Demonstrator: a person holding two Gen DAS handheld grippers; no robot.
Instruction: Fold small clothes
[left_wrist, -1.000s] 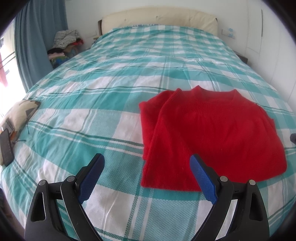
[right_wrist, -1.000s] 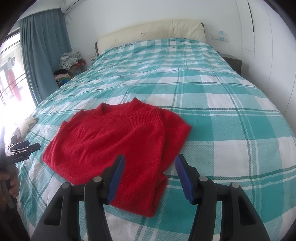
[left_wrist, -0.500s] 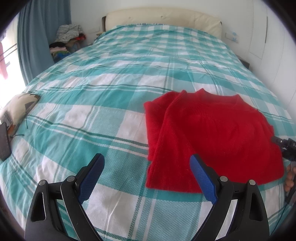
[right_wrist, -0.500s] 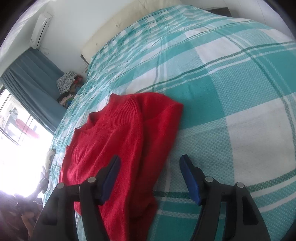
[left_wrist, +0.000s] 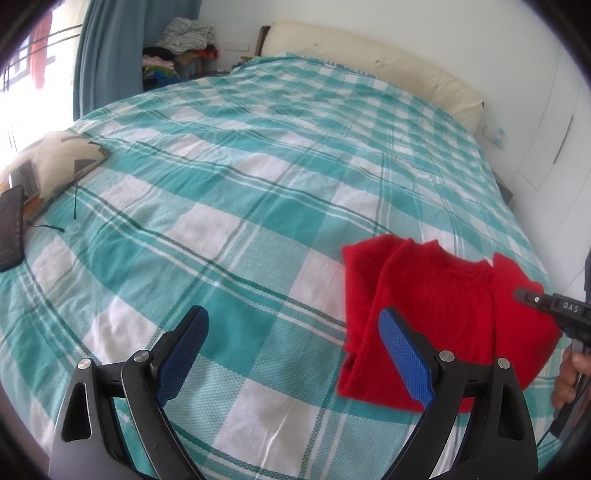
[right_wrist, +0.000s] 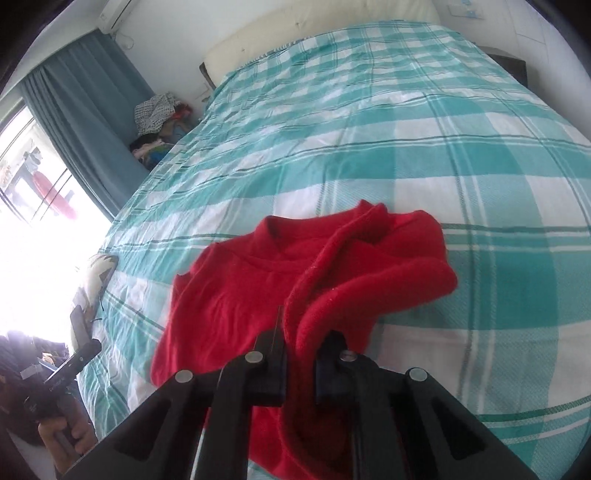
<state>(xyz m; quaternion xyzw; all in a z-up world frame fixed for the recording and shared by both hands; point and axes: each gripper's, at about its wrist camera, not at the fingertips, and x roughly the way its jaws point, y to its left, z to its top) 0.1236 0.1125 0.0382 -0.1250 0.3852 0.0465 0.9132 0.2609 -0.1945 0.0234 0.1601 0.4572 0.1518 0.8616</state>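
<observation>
A small red knit sweater (left_wrist: 443, 306) lies on the teal plaid bed (left_wrist: 258, 192), neck toward the headboard. My left gripper (left_wrist: 295, 354) is open and empty, hovering over the bedspread just left of the sweater's lower left corner. My right gripper (right_wrist: 301, 339) is shut on the sweater's right side (right_wrist: 332, 280) and lifts that edge in a bunched fold over the body. The right gripper's body also shows at the right edge of the left wrist view (left_wrist: 557, 314).
A patterned cushion (left_wrist: 55, 158) and a dark phone (left_wrist: 11, 229) lie at the bed's left edge. A clothes pile (left_wrist: 184, 48) sits by the blue curtain (left_wrist: 110, 51). The cream headboard (left_wrist: 369, 62) is at the far end.
My right gripper has closed on the sweater's right edge and raised it, bunching the fabric. My left gripper has drifted left of the sweater and stays open.
</observation>
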